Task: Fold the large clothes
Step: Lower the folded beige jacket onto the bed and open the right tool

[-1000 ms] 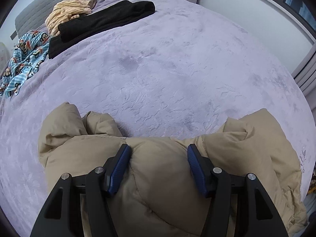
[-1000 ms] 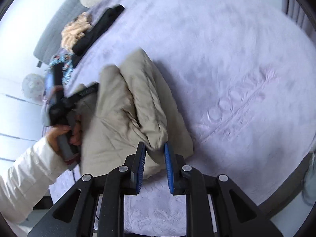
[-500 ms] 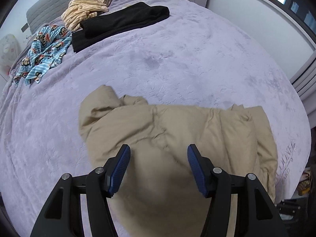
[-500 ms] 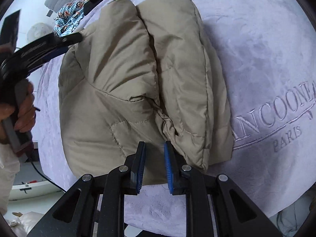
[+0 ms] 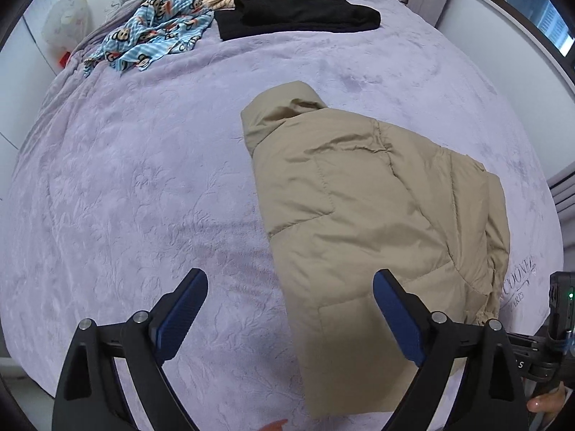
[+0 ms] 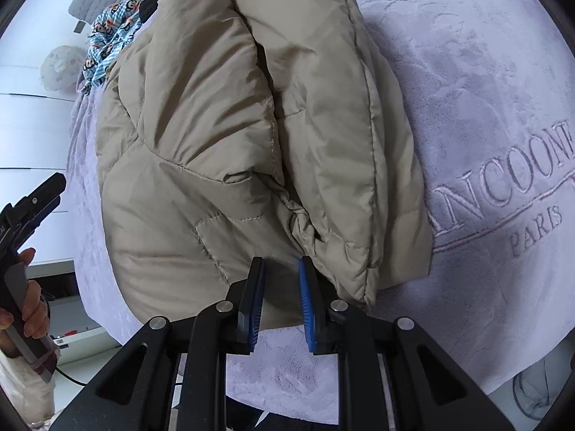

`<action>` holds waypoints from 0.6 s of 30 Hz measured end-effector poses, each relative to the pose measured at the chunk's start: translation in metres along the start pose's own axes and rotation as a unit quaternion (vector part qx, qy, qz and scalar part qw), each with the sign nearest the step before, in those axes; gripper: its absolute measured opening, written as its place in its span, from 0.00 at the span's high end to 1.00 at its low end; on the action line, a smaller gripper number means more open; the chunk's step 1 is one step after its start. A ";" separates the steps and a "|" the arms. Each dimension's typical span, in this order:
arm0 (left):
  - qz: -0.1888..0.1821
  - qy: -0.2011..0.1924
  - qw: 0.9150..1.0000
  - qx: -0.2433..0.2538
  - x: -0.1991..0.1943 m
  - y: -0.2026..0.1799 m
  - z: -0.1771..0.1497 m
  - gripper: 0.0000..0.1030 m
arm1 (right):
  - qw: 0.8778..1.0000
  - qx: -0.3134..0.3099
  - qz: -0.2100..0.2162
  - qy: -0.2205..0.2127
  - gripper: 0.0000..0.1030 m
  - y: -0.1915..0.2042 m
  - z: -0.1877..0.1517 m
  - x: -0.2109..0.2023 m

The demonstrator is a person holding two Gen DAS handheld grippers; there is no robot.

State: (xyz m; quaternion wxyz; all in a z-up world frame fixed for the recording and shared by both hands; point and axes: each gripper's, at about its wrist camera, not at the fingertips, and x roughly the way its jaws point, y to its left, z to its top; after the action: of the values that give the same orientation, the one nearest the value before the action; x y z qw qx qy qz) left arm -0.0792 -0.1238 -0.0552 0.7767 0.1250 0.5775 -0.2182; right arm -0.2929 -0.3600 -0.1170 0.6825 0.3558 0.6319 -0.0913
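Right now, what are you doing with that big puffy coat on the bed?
A person is folding the tan puffer jacket on the purple bedspread with two handheld grippers. The left gripper has just been opening, with nothing between its fingers. The right gripper is nearly closed at the jacket's near edge; whether it pinches fabric is unclear.

The left wrist camera looks steeply down along the left tool (image 5: 290, 318), high over the bed (image 5: 143, 179), facing its headboard end. The right wrist camera sits much nearer, just over the beige jacket (image 6: 251, 125), beside the blanket's embroidered lettering (image 6: 503, 197). Both views share the jacket and the bed.
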 end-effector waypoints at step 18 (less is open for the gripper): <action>-0.011 0.017 1.000 -0.010 0.001 0.048 -0.036 0.00 | 0.991 0.005 -0.030 -0.132 0.28 0.057 -0.024 -0.067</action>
State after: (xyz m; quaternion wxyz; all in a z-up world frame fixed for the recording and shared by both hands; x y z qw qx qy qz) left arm -0.0857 -0.0661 -0.0698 0.7654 0.1147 0.5942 -0.2190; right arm -0.2920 -0.3260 -0.0328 0.7549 0.3250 0.5465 -0.1609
